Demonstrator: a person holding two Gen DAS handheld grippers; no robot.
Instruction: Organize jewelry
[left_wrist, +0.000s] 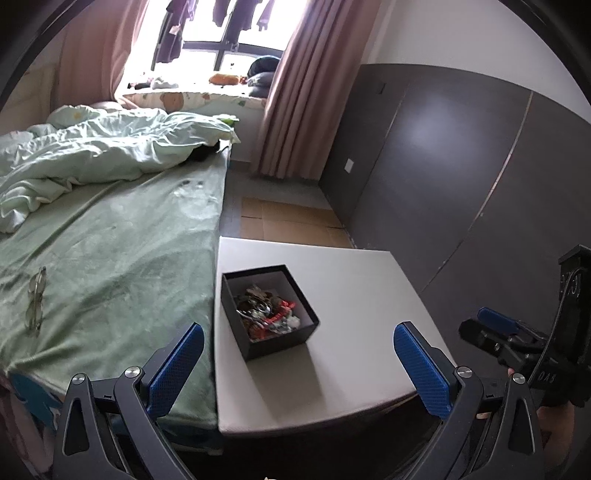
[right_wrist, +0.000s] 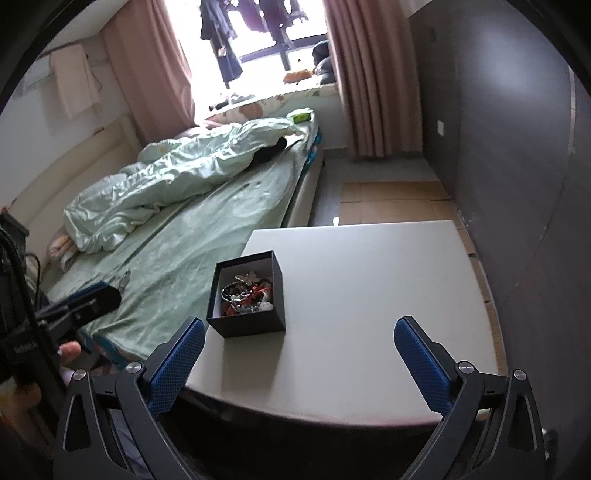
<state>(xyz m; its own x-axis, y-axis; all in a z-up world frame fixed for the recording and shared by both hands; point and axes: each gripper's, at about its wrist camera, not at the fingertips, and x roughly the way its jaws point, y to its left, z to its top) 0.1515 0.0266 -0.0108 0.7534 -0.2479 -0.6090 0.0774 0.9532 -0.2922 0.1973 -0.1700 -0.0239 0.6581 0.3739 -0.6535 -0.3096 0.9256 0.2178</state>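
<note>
Rumpled quilt (left_wrist: 92, 147) on green bed (left_wrist: 129, 258), pink curtains (left_wrist: 291, 92).

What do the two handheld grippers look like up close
Both the left gripper and right gripper have black angular frames with silver round bolts at the joints. Their fingers carry blue pads with a fine dimpled texture. White lettering marks the right gripper's black body.

My left gripper (left_wrist: 298, 363) hangs wide open and empty, short of the open black square box (left_wrist: 271, 338) of tangled jewelry (left_wrist: 266, 308) on the white table (left_wrist: 354, 295).
</note>
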